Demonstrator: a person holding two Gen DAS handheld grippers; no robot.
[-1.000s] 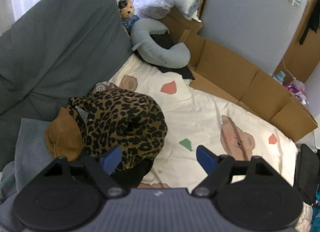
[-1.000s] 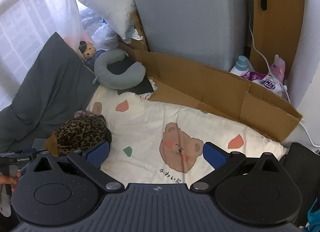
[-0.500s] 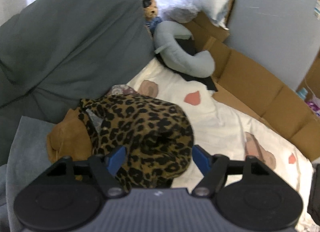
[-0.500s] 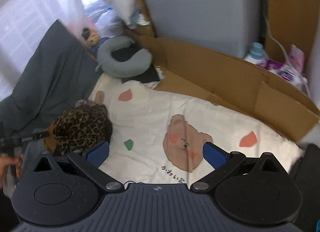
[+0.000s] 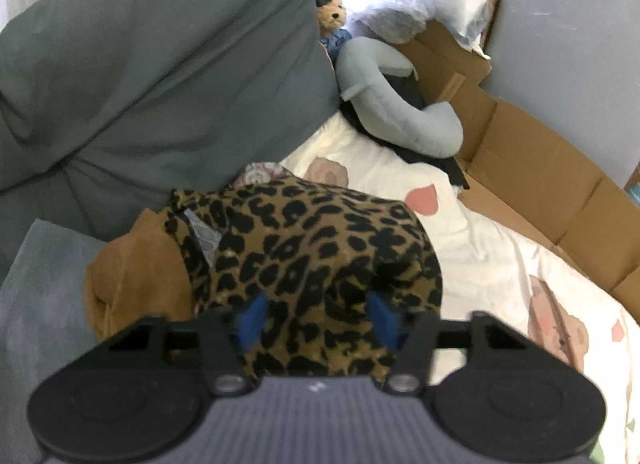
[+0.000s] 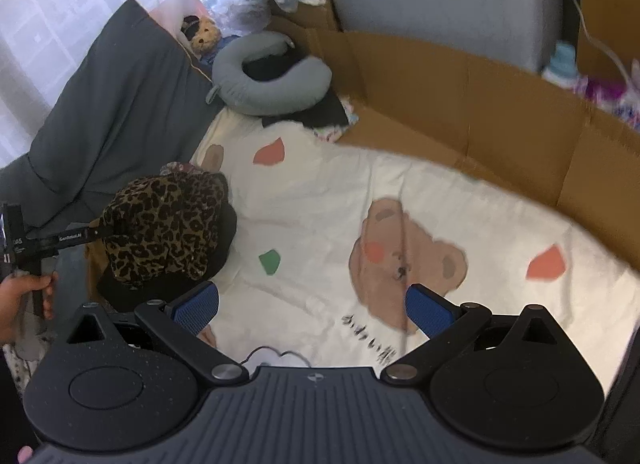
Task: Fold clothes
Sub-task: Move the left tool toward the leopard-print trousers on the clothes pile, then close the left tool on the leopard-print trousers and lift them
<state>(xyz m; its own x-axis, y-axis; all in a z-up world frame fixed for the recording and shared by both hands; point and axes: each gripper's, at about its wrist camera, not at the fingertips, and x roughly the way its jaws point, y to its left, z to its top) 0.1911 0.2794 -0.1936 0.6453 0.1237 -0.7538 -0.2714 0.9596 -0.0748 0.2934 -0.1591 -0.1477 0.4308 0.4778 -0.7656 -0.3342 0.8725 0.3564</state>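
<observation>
A leopard-print garment (image 5: 320, 248) lies bunched on top of a small heap at the left edge of the cream bear-print sheet (image 6: 360, 183). A brown garment (image 5: 136, 272) sits beside it and a black one (image 6: 168, 288) under it. My left gripper (image 5: 318, 318) is sunk into the leopard fabric. Its jaws are closing, both blue pads press into a bunched fold between them. A hand (image 6: 20, 296) holds that tool at the left of the right wrist view. My right gripper (image 6: 312, 304) hovers open over the sheet, right of the leopard-print garment (image 6: 164, 223), with nothing between its fingers.
A dark grey duvet (image 5: 140, 63) rises behind the heap and a grey-blue cloth (image 5: 40, 304) lies at the near left. A grey neck pillow (image 5: 400, 115) and a small teddy (image 5: 332, 15) sit at the back. Flattened cardboard (image 6: 500, 111) borders the sheet's far and right sides.
Both grippers have come down. The left one moved onto the leopard garment and its jaws narrowed around a fold. The right one stays open, now lower over the sheet.
</observation>
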